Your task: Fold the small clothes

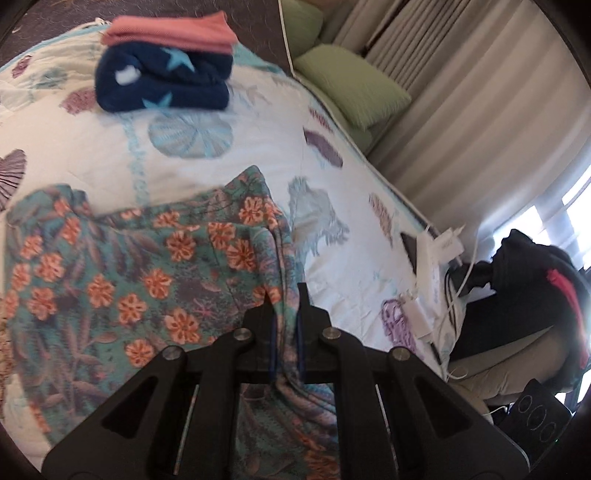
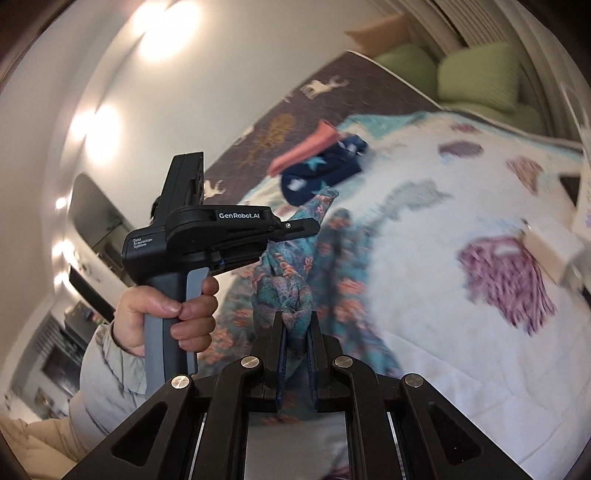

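Though unseen leftward, a hand (image 2: 166,314) on the left gripper (image 2: 295,229).

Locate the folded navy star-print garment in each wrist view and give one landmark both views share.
Left wrist view: navy star-print garment lies upper left on the bedspread, under a folded pink piece.
Right wrist view: it sits just above centre, pink piece along its upper-left side.
Shared landmark: green pillows at the bed's far end.
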The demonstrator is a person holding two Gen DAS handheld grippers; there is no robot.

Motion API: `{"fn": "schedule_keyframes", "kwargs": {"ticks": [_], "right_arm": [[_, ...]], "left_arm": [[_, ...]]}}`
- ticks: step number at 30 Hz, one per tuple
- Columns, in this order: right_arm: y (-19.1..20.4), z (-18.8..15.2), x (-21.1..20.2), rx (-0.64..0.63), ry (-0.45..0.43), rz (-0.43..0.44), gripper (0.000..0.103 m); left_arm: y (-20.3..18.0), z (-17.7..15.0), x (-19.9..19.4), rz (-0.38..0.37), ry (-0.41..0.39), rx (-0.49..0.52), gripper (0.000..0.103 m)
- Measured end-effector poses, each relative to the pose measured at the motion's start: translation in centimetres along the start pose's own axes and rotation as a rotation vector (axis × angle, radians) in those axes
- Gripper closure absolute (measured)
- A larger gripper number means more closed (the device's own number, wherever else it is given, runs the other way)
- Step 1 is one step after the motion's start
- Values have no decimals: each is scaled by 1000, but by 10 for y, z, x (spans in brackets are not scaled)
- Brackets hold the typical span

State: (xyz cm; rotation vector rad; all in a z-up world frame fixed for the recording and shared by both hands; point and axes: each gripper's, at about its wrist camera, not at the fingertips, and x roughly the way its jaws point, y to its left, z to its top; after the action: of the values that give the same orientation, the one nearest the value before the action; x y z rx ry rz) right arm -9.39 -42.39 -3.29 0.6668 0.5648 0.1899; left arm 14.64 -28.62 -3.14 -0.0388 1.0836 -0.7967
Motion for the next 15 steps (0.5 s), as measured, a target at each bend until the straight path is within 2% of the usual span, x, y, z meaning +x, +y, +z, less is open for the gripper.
{"fn": "schedule_keyframes", "kwargs": {"ticks": [4,8,13,15], "right_arm": [[-11,-8,-1,18,19,-13,94],[-16,-12,-1,28,42,-17,94],[-23,-21,-2,46,75,-9,94],[-24,-24,-5,54,81,-1,94]], "left_arm": [[-1,-2,7,1,10,6,90],[-8,-3,2,-21,-12,29,83],[-23,-9,-29,-39,-88,102,81],[-25,-16,-47,-25,-122,134,73]]}}
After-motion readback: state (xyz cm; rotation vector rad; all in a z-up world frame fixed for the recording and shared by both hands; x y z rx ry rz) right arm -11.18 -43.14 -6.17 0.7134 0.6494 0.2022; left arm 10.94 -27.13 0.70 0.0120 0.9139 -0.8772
